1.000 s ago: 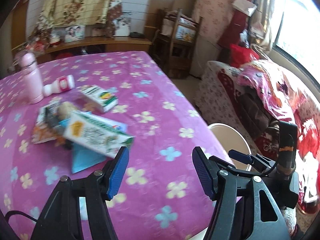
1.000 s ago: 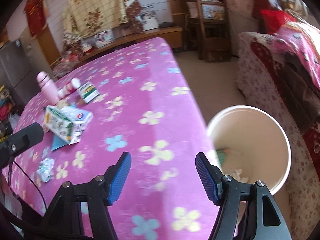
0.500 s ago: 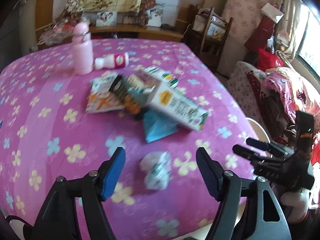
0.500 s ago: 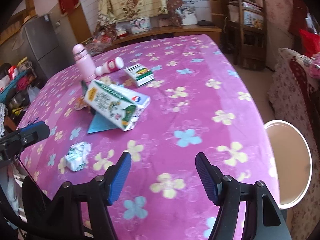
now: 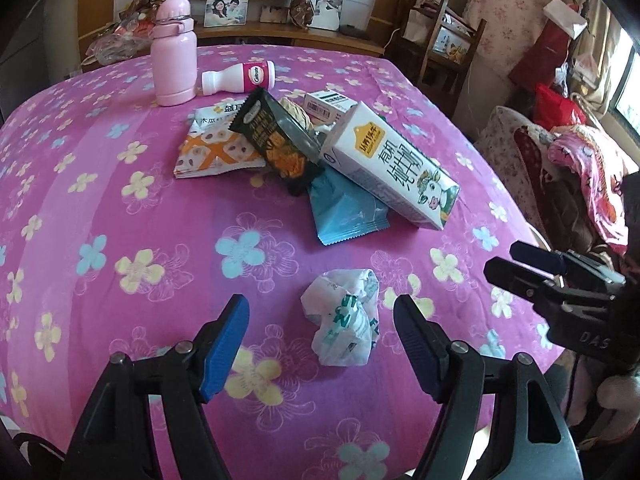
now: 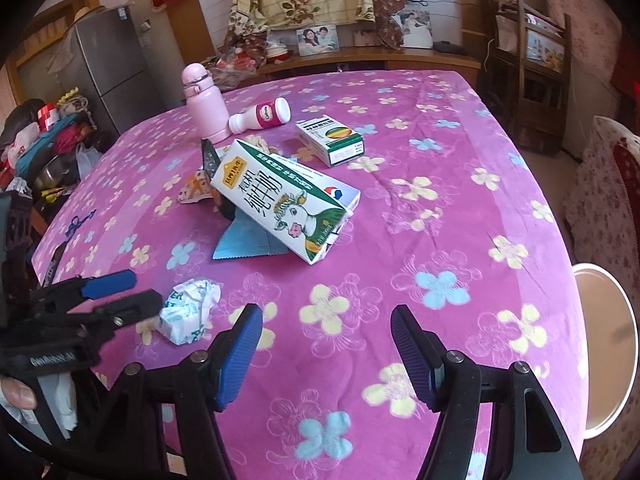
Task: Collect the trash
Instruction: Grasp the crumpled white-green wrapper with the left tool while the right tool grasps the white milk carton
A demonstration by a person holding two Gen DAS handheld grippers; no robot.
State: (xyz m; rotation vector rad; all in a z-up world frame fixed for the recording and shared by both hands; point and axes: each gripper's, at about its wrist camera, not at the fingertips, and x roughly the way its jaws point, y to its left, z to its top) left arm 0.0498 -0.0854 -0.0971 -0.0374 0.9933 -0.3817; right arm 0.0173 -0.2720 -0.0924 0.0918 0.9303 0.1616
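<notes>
The crumpled wrapper (image 5: 346,318) lies on the counter (image 5: 160,240) just ahead of the left tongs (image 5: 320,332), right of their centreline. Their jaws have just been opening and stand apart, gripping nothing. The right tongs (image 6: 326,350), also apart and empty, sit farther off. The milk carton (image 5: 390,164) and blue packet (image 5: 346,208) lie beyond, clear of the approach.

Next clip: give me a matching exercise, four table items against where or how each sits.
Items:
1. pink bottle
2. white yogurt bottle
3. milk carton
4. crumpled wrapper

States:
A. lying on its side beside the pink bottle
B. between the open left gripper fingers
C. standing upright
D. propped tilted over a blue packet

Pairs: 1-C, 2-A, 3-D, 4-B
</notes>
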